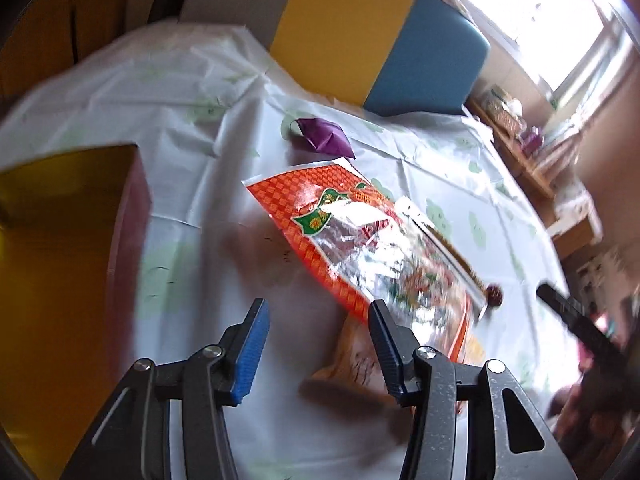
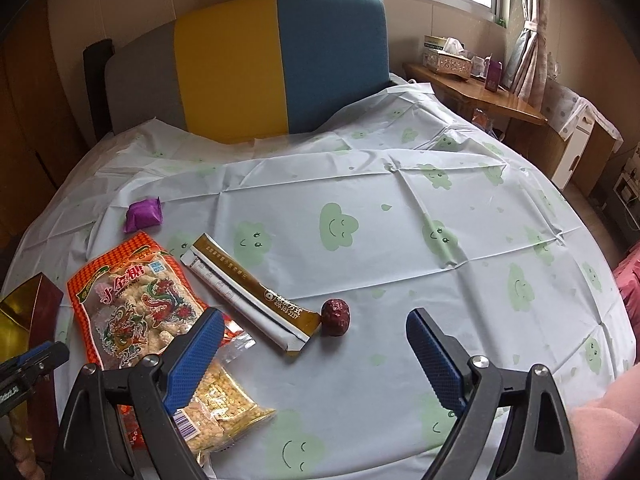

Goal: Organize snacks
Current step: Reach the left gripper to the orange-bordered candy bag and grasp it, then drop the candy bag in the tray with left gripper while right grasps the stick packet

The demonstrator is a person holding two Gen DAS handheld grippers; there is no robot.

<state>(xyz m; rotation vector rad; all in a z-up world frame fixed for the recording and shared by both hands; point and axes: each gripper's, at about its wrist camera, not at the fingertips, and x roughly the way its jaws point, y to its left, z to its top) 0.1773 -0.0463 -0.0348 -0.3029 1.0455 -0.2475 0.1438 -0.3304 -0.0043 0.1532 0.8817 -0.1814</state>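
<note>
Snacks lie loose on a tabletop (image 2: 400,280) covered by a white plastic sheet printed with green smiling clouds: an orange bag (image 2: 136,304) of puffed sweets, a clear pack of yellow crisped rice (image 2: 224,404) partly under its near end, a long brown-and-white sachet (image 2: 252,292), a red date (image 2: 337,317) touching the sachet's near end, and a small purple packet (image 2: 144,213) farther back. A red box with a gold lining (image 1: 60,260) stands open at the left edge, probably where the snacks are meant to go.

Both tools are released and grasp nothing. The left hand-held gripper (image 1: 318,346) hangs over the near corner of the orange bag, its right finger overlapping the bag's edge in that blurred view; whether it touches I cannot tell. The right hand-held gripper (image 2: 316,354) hovers with jaws wide apart, the date just beyond the gap.

Risks from here, as I judge them: the orange bag is slick foil, so a pinch on its thin corner may slip or drag the rice pack along. The date is round and may roll away if one finger nudges it first. Closing low could also snag the loose plastic sheet and shift everything on it.
</note>
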